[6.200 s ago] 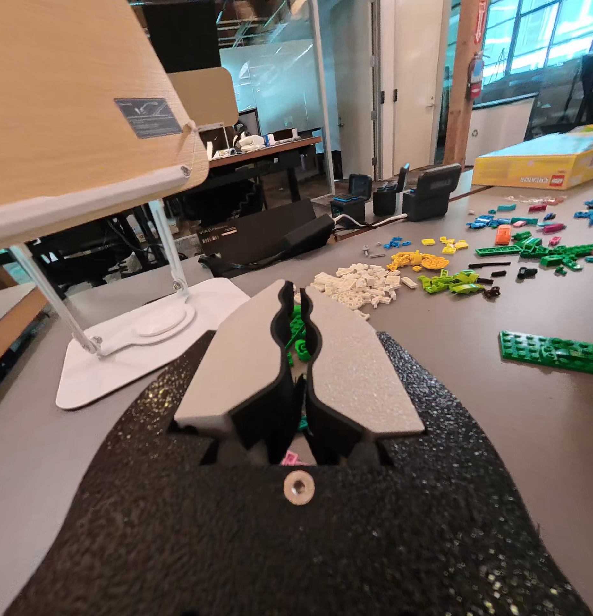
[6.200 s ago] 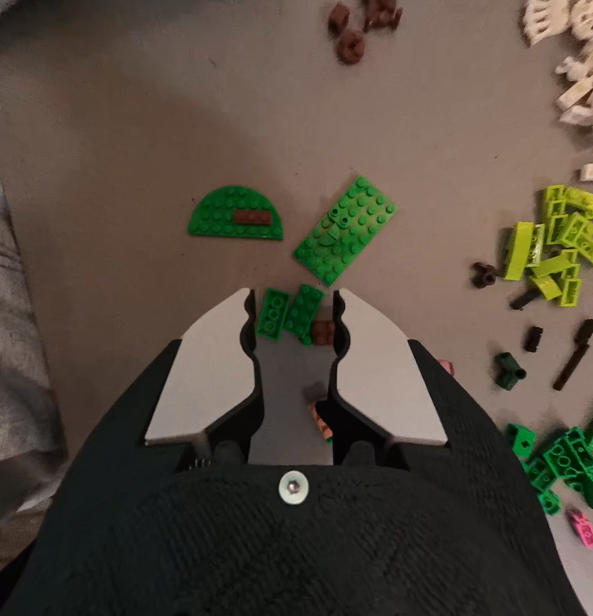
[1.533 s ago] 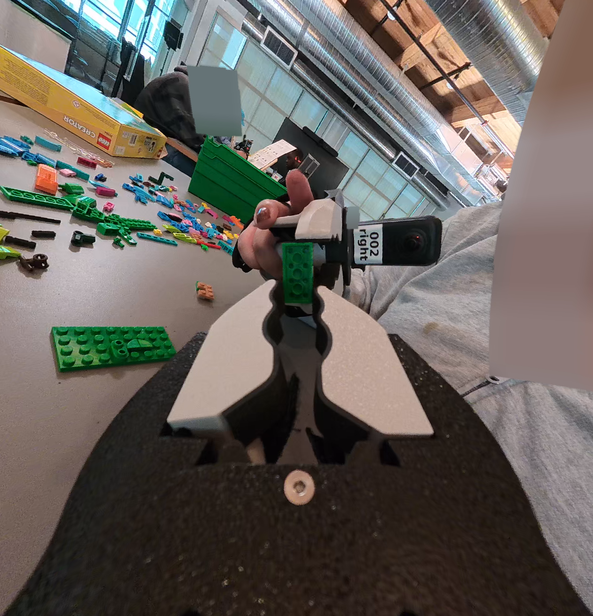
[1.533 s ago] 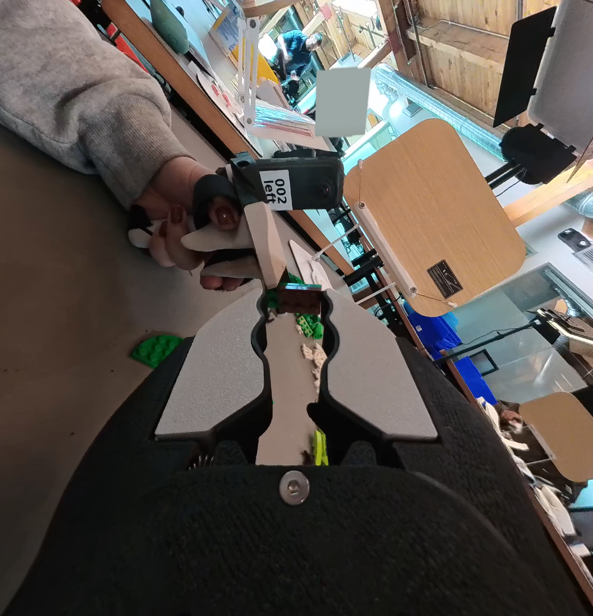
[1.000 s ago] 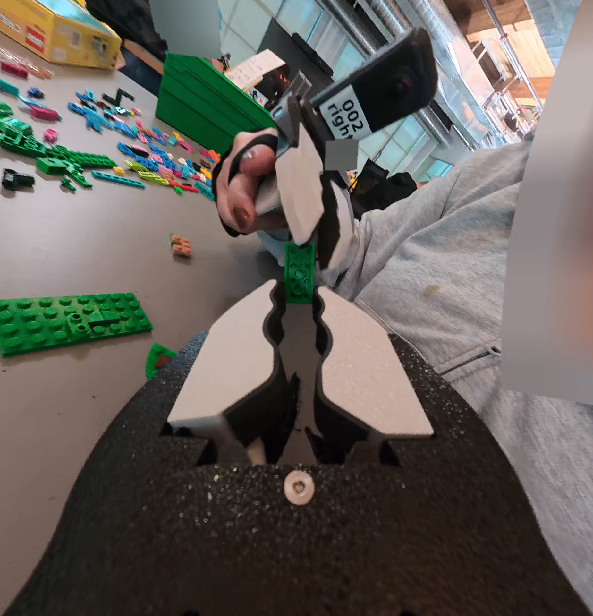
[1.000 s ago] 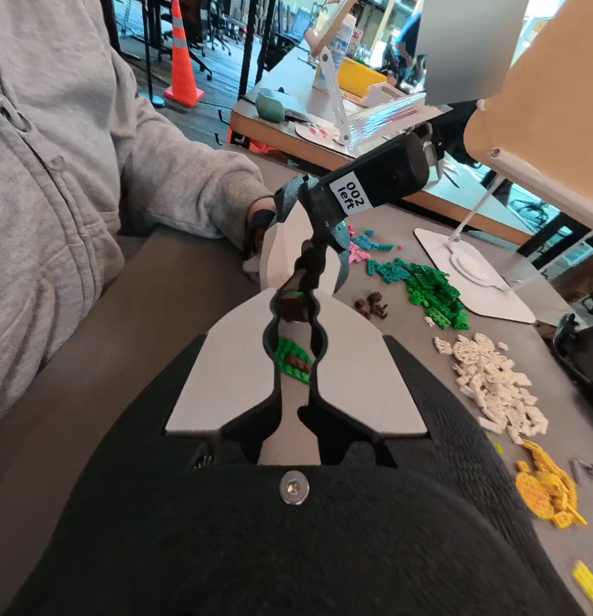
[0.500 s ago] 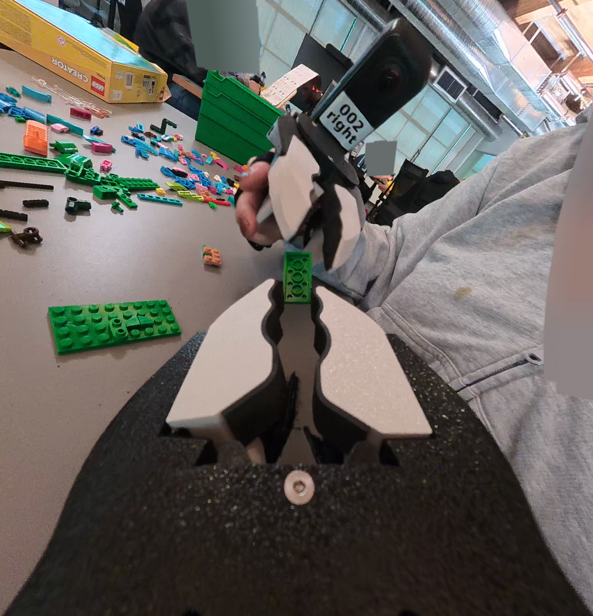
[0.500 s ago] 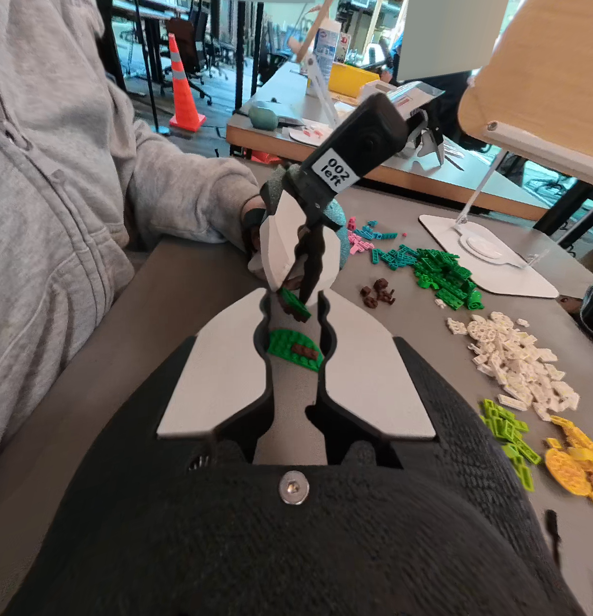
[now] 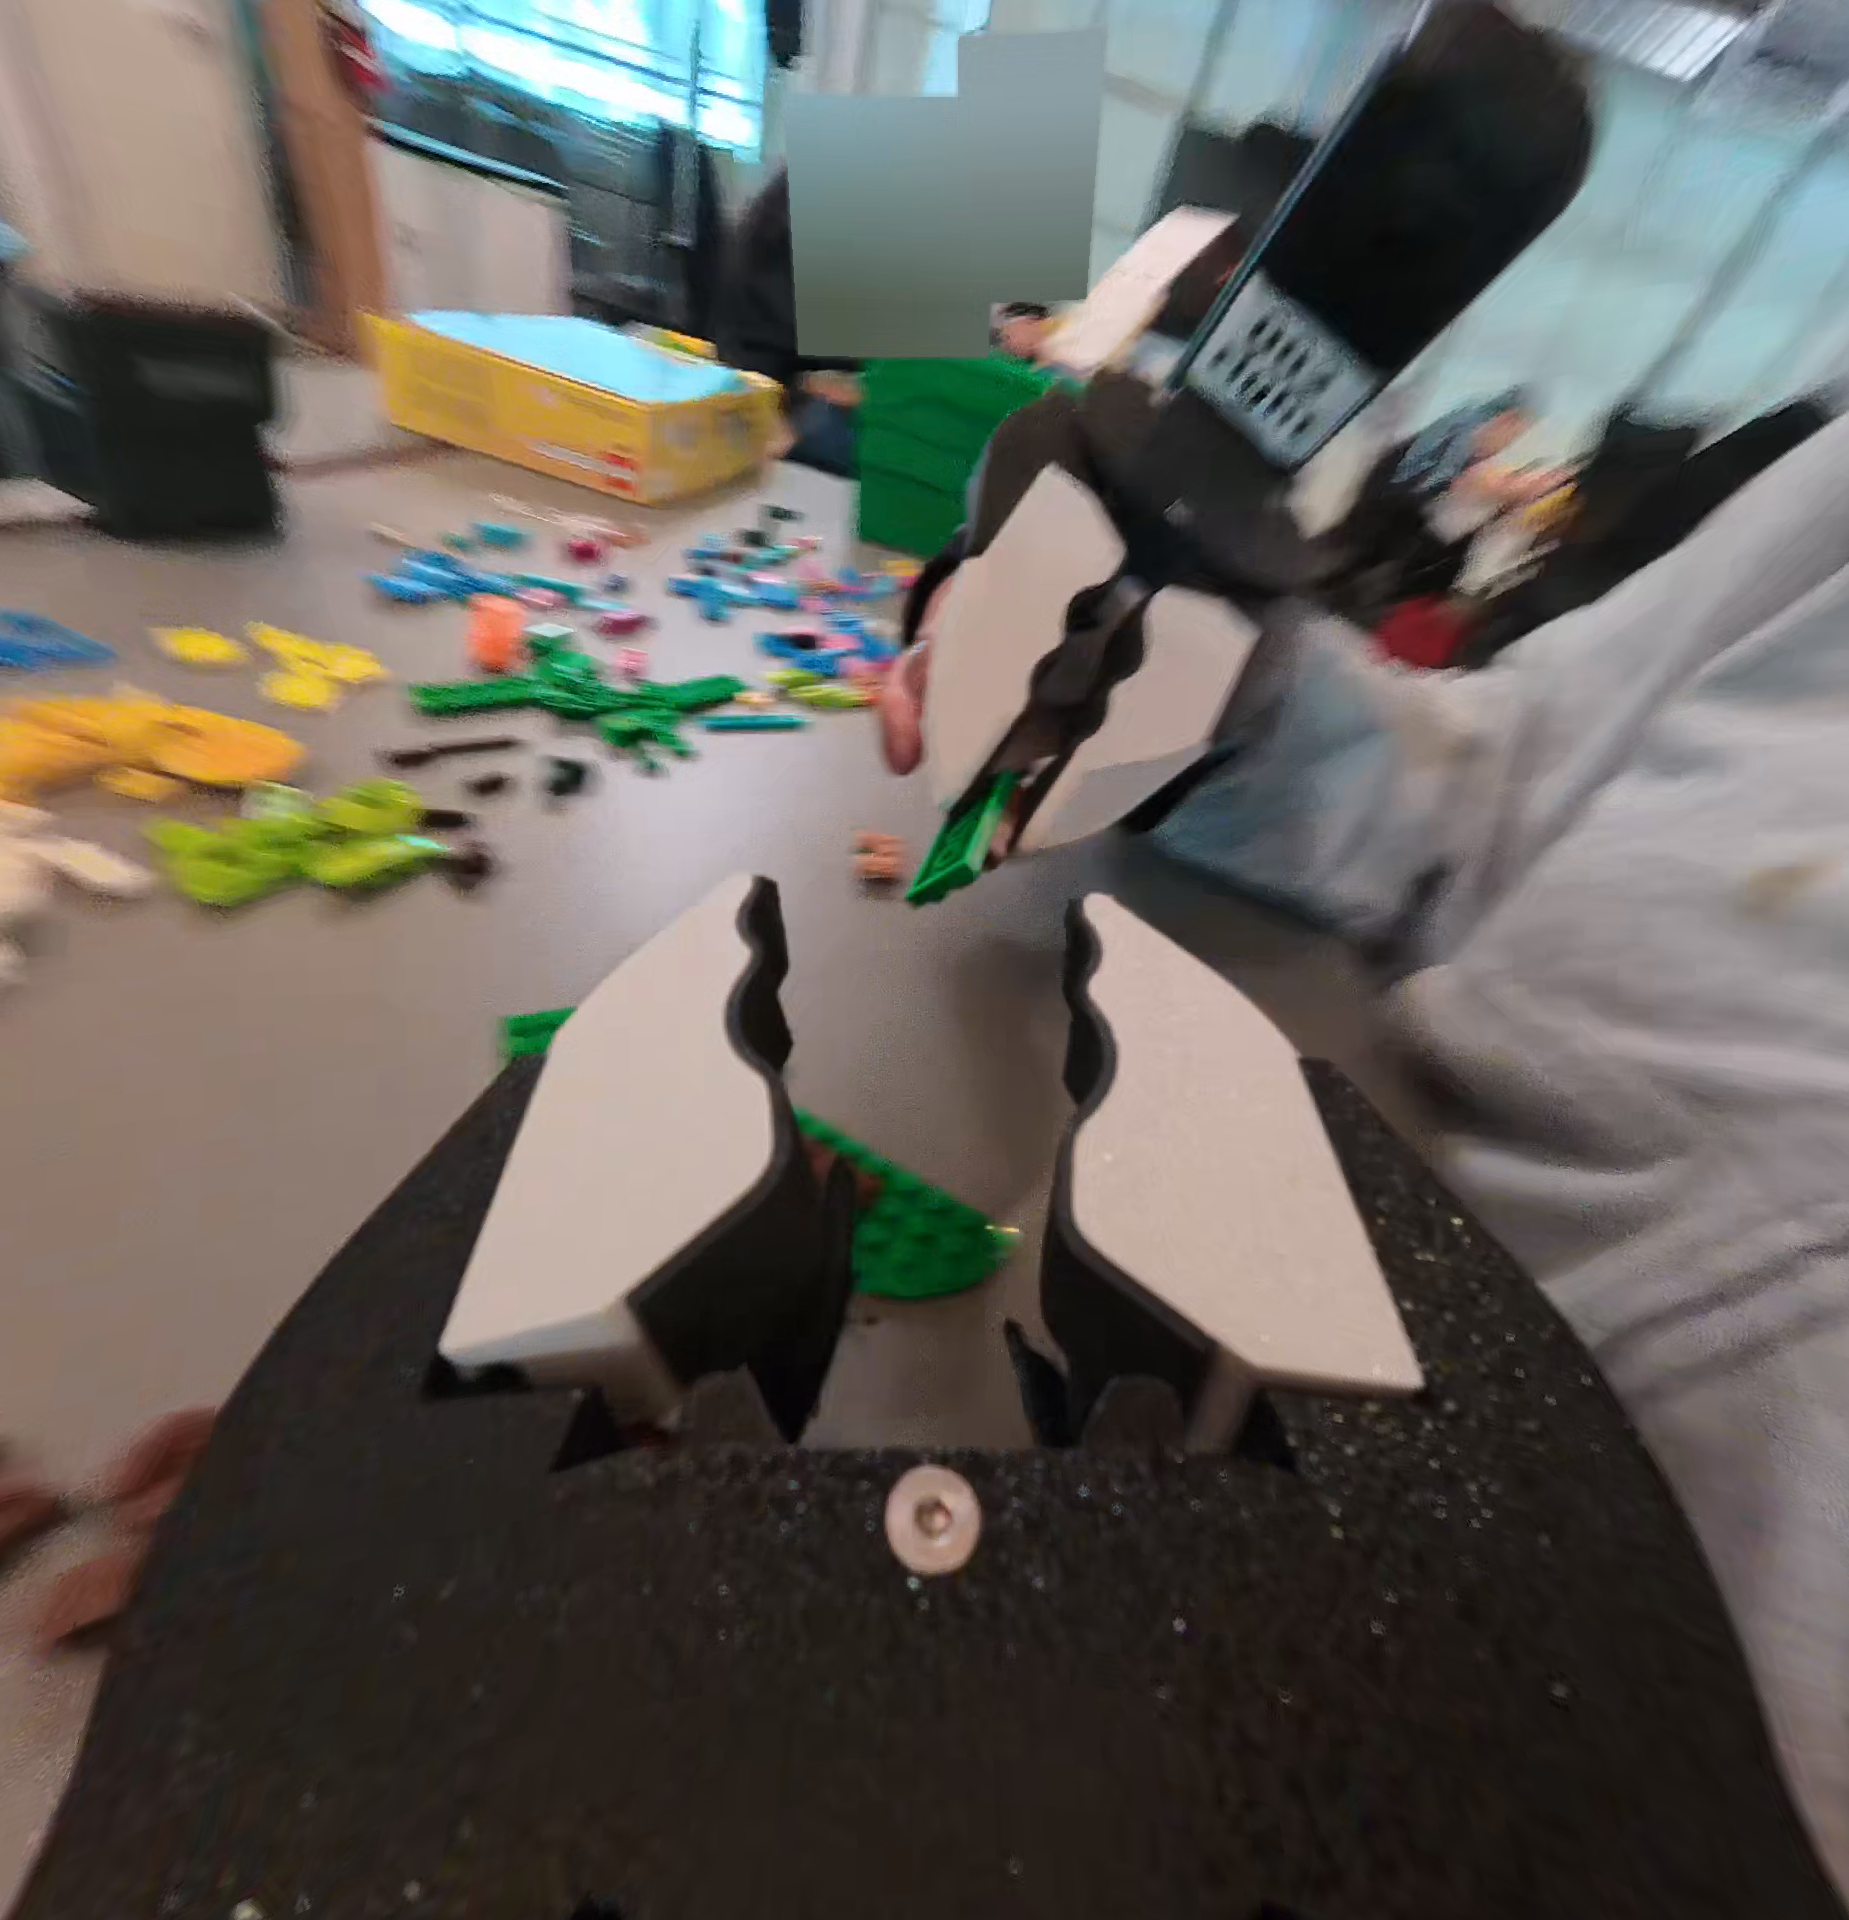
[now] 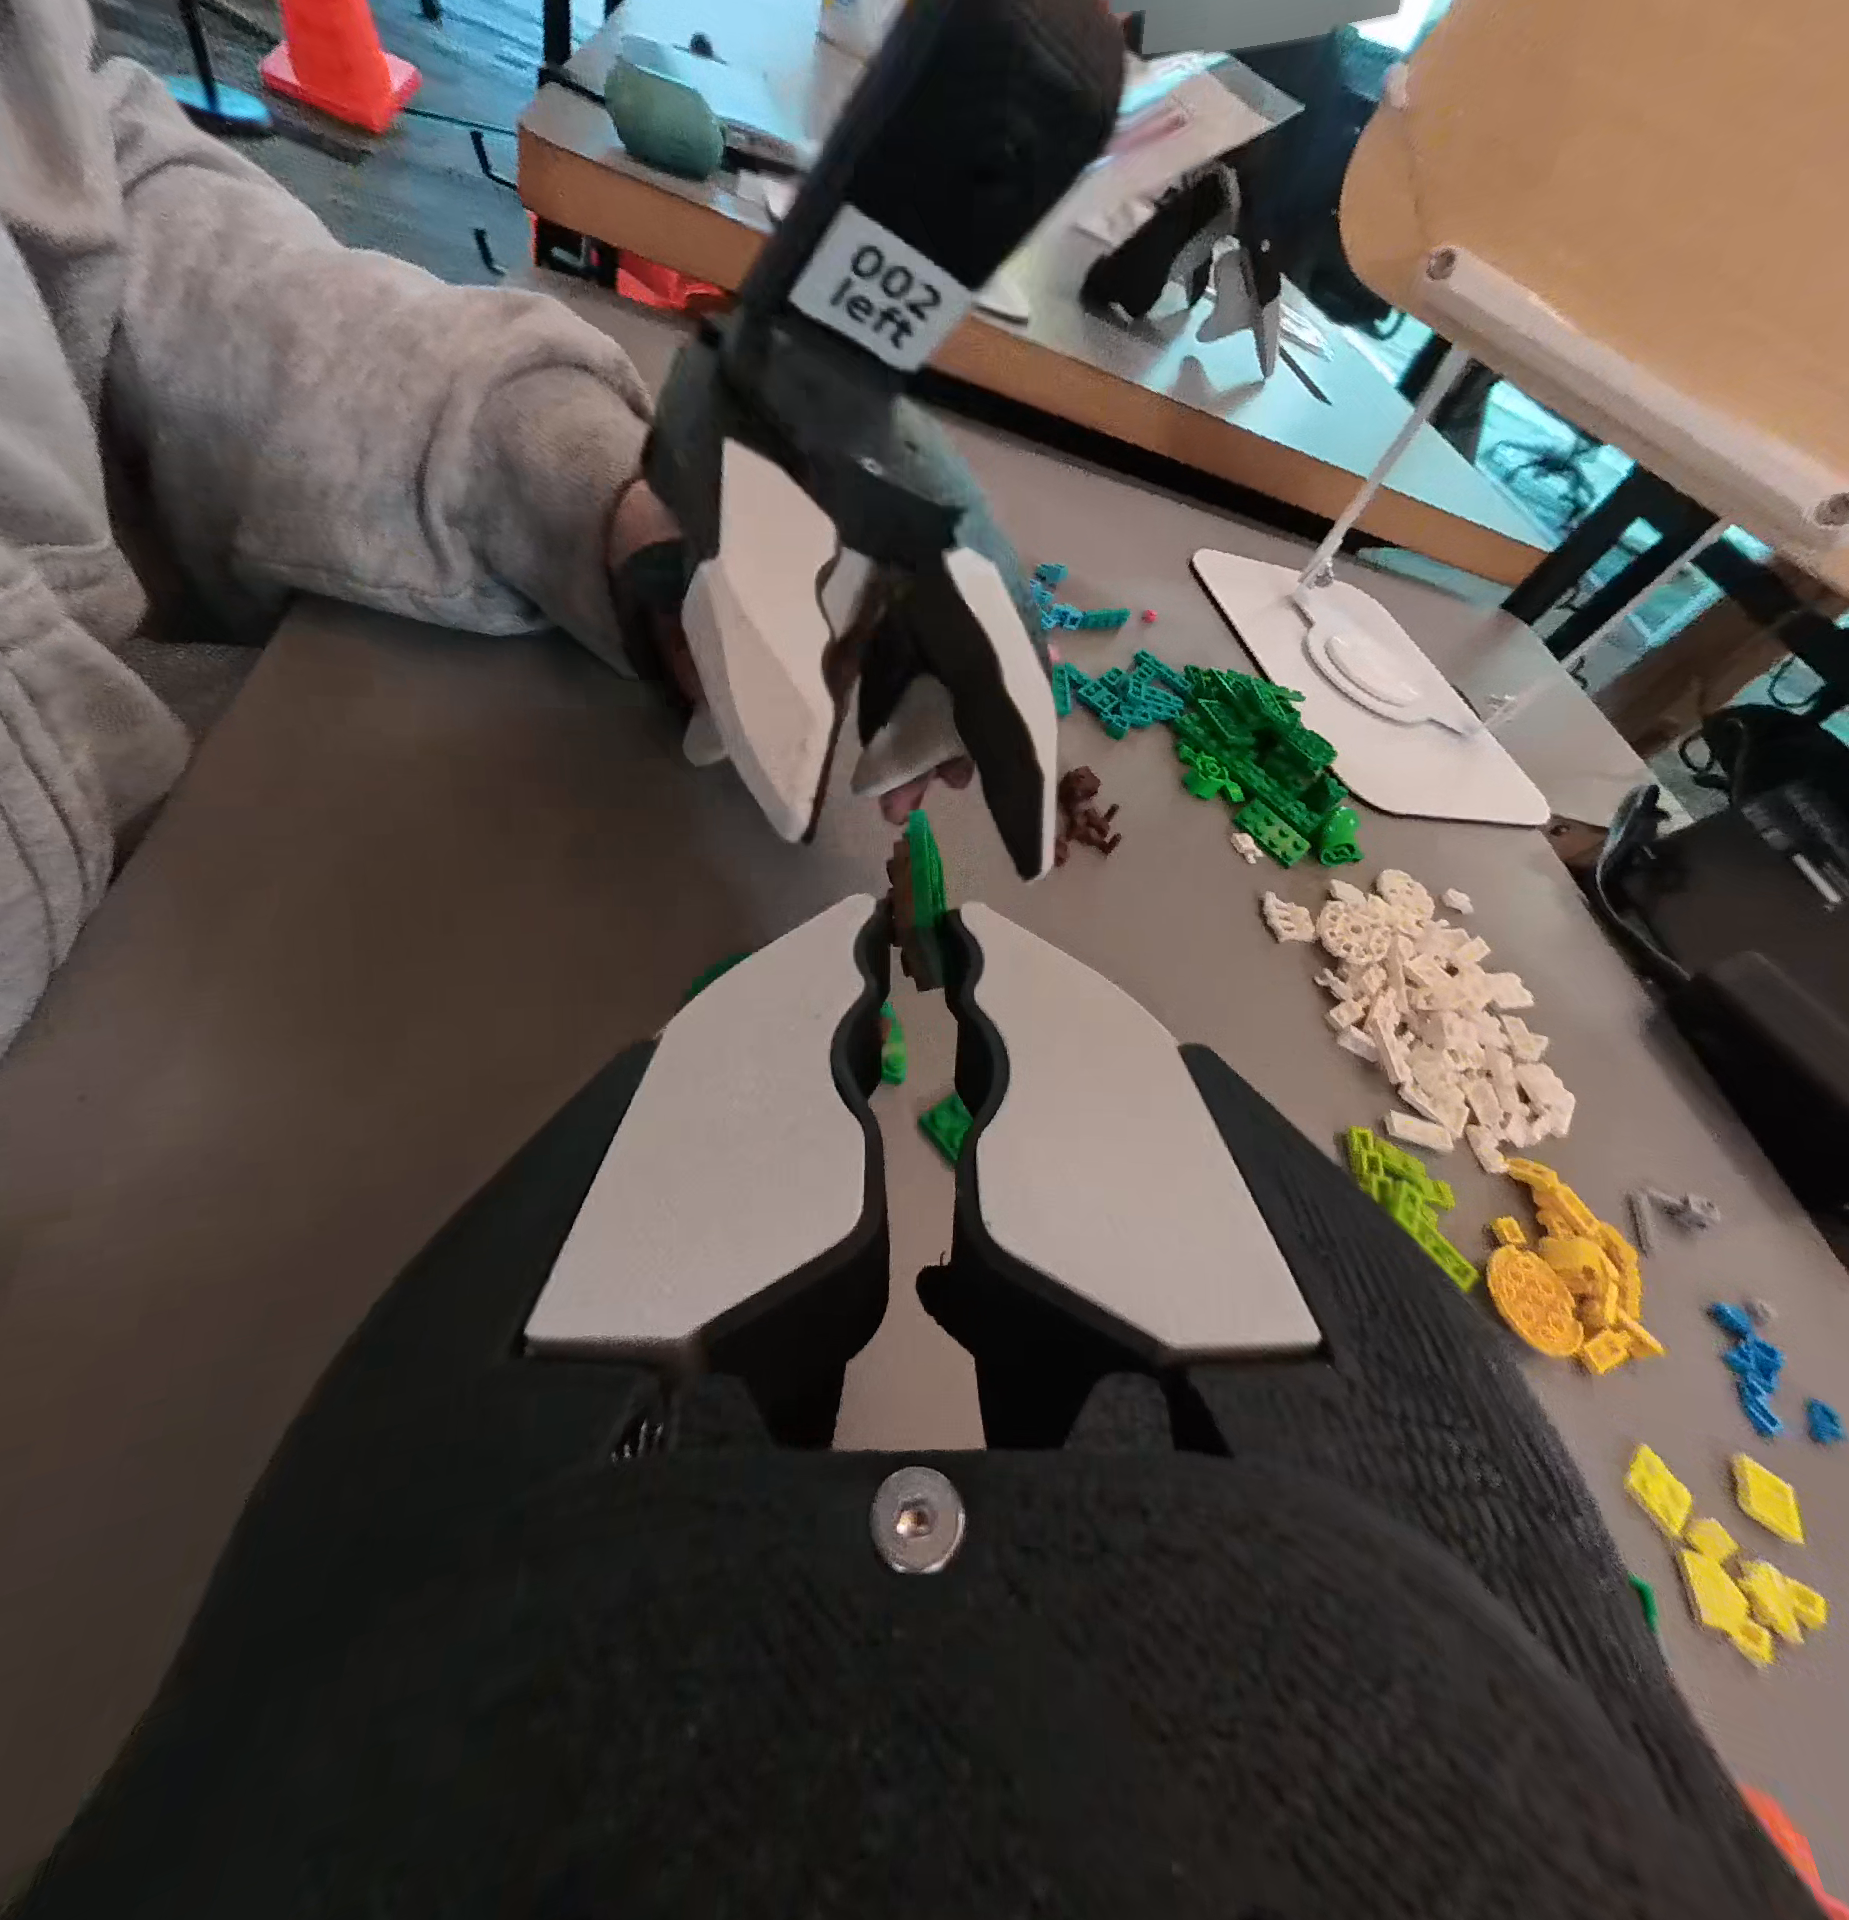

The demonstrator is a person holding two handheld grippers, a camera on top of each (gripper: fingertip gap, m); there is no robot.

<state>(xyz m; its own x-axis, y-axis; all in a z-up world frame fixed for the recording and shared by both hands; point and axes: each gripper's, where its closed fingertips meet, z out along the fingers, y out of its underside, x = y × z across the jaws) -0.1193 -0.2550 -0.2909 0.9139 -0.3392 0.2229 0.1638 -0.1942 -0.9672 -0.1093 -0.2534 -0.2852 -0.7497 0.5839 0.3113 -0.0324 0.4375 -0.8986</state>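
Motion-blurred toy-brick piles on the grey tabletop; green half-round studded plate partly hidden behind the left tongs.

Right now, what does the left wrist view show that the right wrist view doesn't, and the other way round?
Left wrist view only: a yellow cardboard box, a dark green plastic bin, and a half-round green studded plate on the table below the open left gripper.

Right wrist view only: a pile of white plastic pieces, a white flat stand base and an orange traffic cone.

Both: the grey tabletop, and the right gripper shut on a small green plate with a brown piece attached, seen edge-on.
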